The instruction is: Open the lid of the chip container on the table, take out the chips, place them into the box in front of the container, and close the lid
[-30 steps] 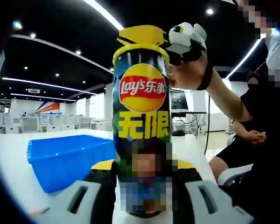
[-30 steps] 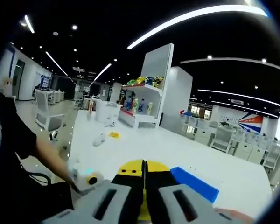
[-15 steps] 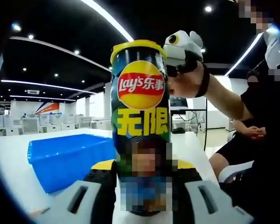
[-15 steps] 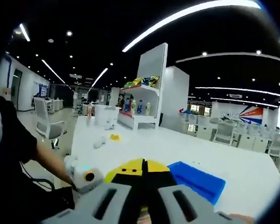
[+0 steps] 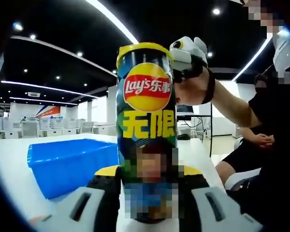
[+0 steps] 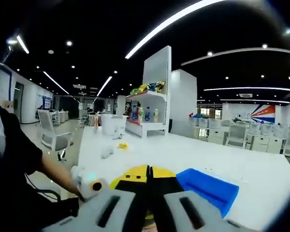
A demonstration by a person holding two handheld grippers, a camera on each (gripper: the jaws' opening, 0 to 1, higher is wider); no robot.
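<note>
White table and a big open office with ceiling lights are lying behind everything. At the bottom of the left gripper view, the left gripper is clamping the lower part of the chip container, which is standing upright between its jaws. The yellow lid is sitting on the top of the container, so I judge the lid is closed. Just beside the lid, the right gripper is hovering, carried by the person's hand with the forearm sloping down to the right. In the right gripper view its jaws are pressed together, with something yellow at their tips, maybe the lid's edge, but I cannot tell this surely. The blue box is waiting on the table near the container. Whether chips are inside the box is hidden, so how much of the task is left is not clear.
</note>
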